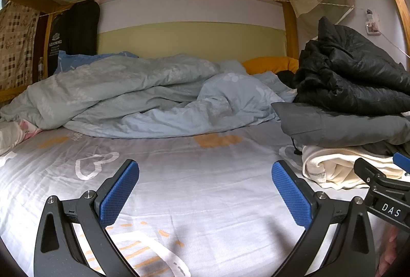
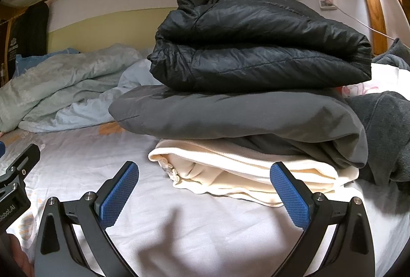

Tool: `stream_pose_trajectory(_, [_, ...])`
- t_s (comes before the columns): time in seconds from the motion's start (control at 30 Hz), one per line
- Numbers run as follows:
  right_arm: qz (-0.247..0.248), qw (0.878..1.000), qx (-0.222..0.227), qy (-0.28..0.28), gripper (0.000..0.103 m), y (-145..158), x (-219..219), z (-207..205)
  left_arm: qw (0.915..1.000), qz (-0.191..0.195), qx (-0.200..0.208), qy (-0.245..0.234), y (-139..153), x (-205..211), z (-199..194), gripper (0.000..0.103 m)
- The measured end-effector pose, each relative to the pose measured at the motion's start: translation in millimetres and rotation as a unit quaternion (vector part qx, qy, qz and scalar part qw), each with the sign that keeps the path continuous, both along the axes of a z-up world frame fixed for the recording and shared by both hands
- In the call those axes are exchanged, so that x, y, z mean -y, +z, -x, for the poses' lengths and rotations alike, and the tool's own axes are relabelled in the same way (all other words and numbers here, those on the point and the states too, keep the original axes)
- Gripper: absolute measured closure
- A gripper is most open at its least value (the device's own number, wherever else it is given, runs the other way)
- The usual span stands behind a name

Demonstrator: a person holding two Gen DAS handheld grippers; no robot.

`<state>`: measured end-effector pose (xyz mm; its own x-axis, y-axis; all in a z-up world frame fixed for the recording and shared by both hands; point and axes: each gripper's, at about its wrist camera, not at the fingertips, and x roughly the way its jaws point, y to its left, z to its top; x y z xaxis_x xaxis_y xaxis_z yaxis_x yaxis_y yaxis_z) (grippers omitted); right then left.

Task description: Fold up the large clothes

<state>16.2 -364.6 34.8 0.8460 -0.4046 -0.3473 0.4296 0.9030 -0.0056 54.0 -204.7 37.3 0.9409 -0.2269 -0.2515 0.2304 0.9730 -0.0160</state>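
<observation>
Left wrist view: the left tongs (image 1: 205, 190) stand wide apart, holding nothing, hovering over bare bed sheet (image 1: 179, 200). At the right sits a stack of folded clothes: a black puffer jacket (image 1: 358, 72) on top, a grey garment (image 1: 346, 125) beneath it, a cream garment (image 1: 333, 169) at the bottom. A rumpled blue duvet (image 1: 141, 97) lies across the far side of the bed. The right tongs' body shows at the right edge.

Right wrist view: the right tongs (image 2: 205, 190) are likewise wide and empty, just short of the cream garment (image 2: 243, 174). The grey garment (image 2: 230, 118) and black puffer jacket (image 2: 256, 46) are stacked above. A dark grey garment (image 2: 384, 136) lies loose at the right, seemingly unfolded.

Judgement: three items appear folded; the loose one probably remains.
</observation>
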Motion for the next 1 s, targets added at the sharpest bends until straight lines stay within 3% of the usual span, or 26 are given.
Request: stream_pose_trajectory(1.0, [-0.012,1.0,-0.012,-0.001,0.0,-3,8,-6,1.0,0.002,-0.003,0.0,-1,0,-1,0.0])
